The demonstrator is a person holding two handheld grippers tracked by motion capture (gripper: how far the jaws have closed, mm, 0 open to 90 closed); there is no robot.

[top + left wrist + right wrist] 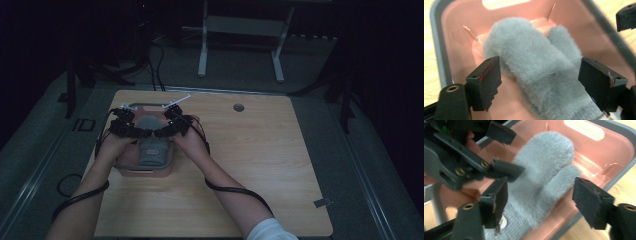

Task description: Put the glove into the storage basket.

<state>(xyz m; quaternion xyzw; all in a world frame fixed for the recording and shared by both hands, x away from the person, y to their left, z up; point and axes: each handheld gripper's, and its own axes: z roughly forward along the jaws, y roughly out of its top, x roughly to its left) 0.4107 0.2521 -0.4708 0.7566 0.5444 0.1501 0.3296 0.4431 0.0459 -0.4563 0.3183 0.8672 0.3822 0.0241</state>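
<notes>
A fluffy grey mitten [536, 65] [544, 170] [151, 142] lies inside a pink tray with a grey rim [142, 172] [456, 27] [614, 147] at the table's left. My left gripper [539, 75] [131, 129] hovers just above the mitten, jaws wide apart on either side of it, open. My right gripper [540, 200] [167, 129] is over the mitten's cuff end, also open, with the mitten between its jaws but not pinched. The left gripper's jaws [504, 167] show at the upper left of the right gripper view.
The tray sits on a light wooden table [250, 160] with a round cable hole [238, 107] at the back. White table legs [202, 50] and cables [155, 65] stand on the dark floor beyond. Cables trail from both grippers.
</notes>
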